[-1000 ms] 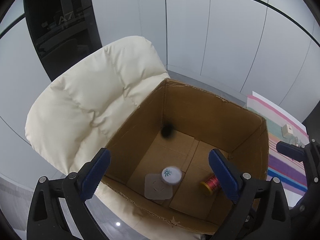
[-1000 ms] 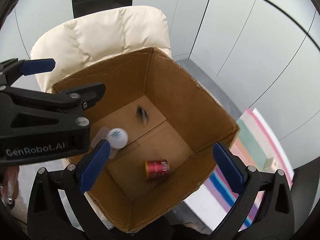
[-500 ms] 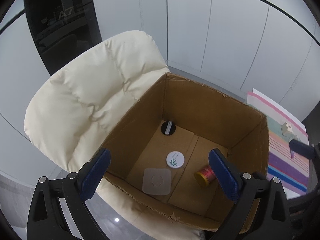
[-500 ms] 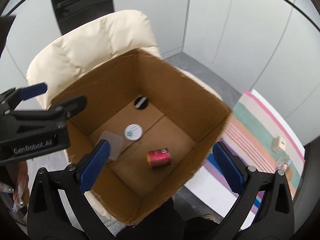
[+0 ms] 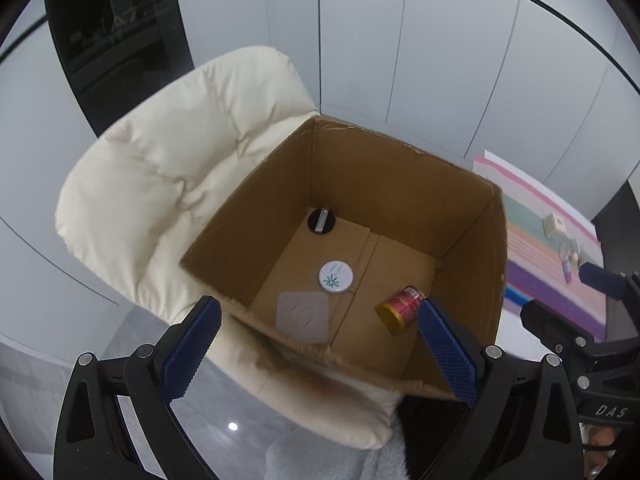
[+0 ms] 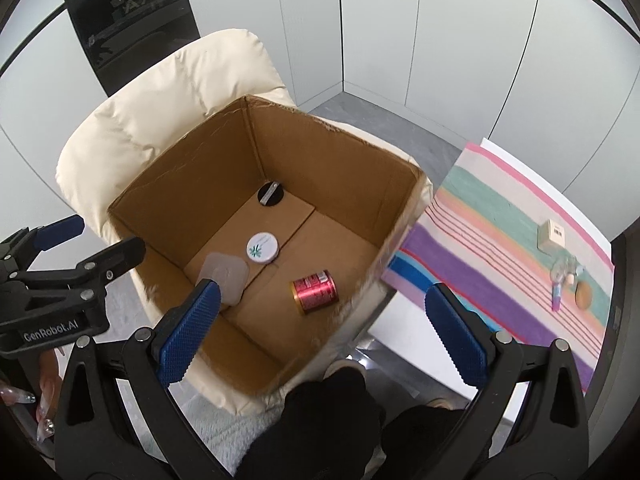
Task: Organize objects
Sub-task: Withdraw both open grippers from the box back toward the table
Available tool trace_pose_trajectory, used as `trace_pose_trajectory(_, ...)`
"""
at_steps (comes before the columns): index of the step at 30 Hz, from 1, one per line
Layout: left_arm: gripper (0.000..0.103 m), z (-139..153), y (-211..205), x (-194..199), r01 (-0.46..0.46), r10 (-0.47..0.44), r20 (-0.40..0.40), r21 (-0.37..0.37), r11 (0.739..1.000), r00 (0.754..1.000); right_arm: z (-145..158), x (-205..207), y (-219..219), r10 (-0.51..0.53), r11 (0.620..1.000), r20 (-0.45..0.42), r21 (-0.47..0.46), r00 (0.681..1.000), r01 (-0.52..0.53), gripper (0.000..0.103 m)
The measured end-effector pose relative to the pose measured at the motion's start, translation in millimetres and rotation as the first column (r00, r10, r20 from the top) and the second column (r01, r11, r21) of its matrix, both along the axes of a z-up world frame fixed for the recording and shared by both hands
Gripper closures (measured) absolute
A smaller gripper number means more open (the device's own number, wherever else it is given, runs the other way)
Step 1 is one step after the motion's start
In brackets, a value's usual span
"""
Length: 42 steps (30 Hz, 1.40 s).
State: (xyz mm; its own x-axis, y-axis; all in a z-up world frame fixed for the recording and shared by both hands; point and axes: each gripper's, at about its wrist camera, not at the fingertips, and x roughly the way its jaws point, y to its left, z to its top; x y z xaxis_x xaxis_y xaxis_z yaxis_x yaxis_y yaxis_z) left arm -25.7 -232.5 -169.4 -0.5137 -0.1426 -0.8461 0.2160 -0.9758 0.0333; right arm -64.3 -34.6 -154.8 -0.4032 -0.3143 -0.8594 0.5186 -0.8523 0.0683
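Note:
An open cardboard box (image 5: 472, 216) (image 6: 176, 168) stands on a cream padded chair (image 5: 168, 176) (image 6: 168, 96). On its floor lie a white round tin with a green mark (image 5: 335, 277) (image 6: 262, 248), a grey square pad (image 5: 303, 317) (image 6: 223, 274), a red can on its side (image 5: 401, 309) (image 6: 315, 291) and a black round piece (image 5: 321, 219) (image 6: 270, 195). My left gripper (image 5: 320, 352) (image 6: 72, 248) is open and empty above the box's near edge. My right gripper (image 6: 320, 340) (image 5: 576, 304) is open and empty above the box's near right corner.
A striped cloth (image 6: 500, 248) (image 5: 536, 240) lies to the right with a small beige box (image 6: 551, 234), a small bottle (image 6: 557, 292) and a brown round item (image 6: 583, 294) on it. White wall panels and a dark cabinet (image 5: 116, 40) stand behind the chair.
The white tin and black piece dropped and settled flat on the box floor; the can rolled slightly. Both grippers have drawn back and up, the right one swinging right.

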Motion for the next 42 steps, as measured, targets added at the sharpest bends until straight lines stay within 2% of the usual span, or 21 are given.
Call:
trace_pose_trajectory(5, 0.004, 5.1, 2.6, 24.9, -0.006, 0.006, -0.012, 0.044, 0.999, 1.000, 0.8, 25.9, 12.9, 0.005, 1.000, 0.003, 0.005, 1.000, -0.005, 0.000)
trace_pose_trajectory(13, 0.004, 4.5, 9.2, 62.1, -0.011, 0.011, -0.003, 0.057, 0.998, 1.000, 1.7, 63.5, 22.5, 0.021, 1.000, 0.008, 0.008, 1.000, -0.021, 0.000)
trace_pose_trajectory(20, 0.004, -0.4, 8.5, 89.4, -0.032, 0.032, 0.007, 0.065, 0.997, 0.999, -0.2, 85.7, 32.4, 0.027, 0.999, 0.056, -0.018, 0.998, -0.026, 0.000)
trace_pose_trajectory(25, 0.004, 2.2, 13.2, 89.0, -0.013, 0.014, -0.015, 0.045, 0.999, 1.000, -2.5, 89.2, 30.6, 0.028, 1.000, 0.059, -0.009, 0.998, -0.028, 0.000)
trace_pose_trajectory(35, 0.004, -4.7, 19.4, 81.1, 0.018, -0.018, -0.004, 0.022, 1.000, 1.000, -3.6, 81.8, 38.1, -0.007, 1.000, 0.060, -0.018, 0.998, 0.008, 0.000)
trace_pose_trajectory(42, 0.004, -7.5, 32.7, 69.7, 0.056, -0.056, 0.004, 0.043, 0.998, 0.998, -9.2, 74.6, 49.6, -0.047, 0.999, 0.071, -0.016, 0.996, 0.049, 0.000)
